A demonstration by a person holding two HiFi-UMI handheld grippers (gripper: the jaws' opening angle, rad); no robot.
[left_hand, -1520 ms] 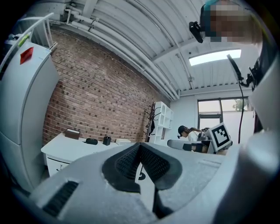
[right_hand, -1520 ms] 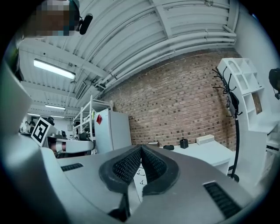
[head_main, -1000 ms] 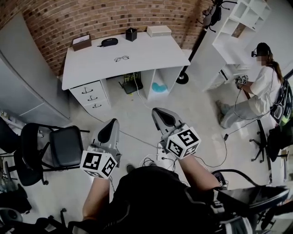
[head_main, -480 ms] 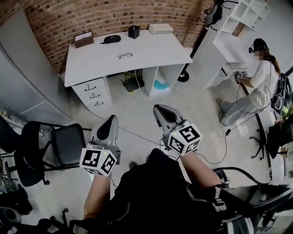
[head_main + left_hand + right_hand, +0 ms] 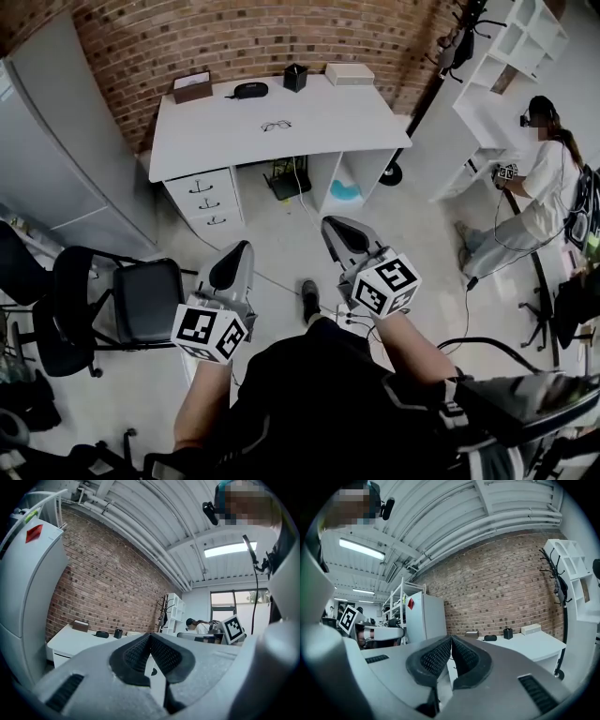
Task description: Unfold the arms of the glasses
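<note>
Seen from my head camera, the white table (image 5: 342,117) against the brick wall had slid rightward and a little lower in the view over the last second, and it looked slightly nearer than before. A dark shoe (image 5: 309,300) had come into sight on the floor short of the table, between the two tools, where none showed a moment earlier. I took that as a step toward the table. The glasses (image 5: 276,125) lay on the table top, near its middle, in the same spot relative to the things along the table's back edge: a brown box (image 5: 192,86), a dark case (image 5: 250,90), a black cup (image 5: 295,77) and a white box (image 5: 349,74). They were too small for me to tell whether their arms were folded. The left tongs (image 5: 234,265) and the right tongs (image 5: 339,234) both pointed toward the table but were well apart from it, out over the floor. Each tool's own camera showed its ribbed pads (image 5: 136,654) pressed together with nothing between them, so both tongs were closed and empty. Nothing on the table had been touched. To my mind, the task had not truly begun. This was only the approach, and I would have to reach the table and open both tongs before one could steady the frame while the other swung an arm out.
</note>
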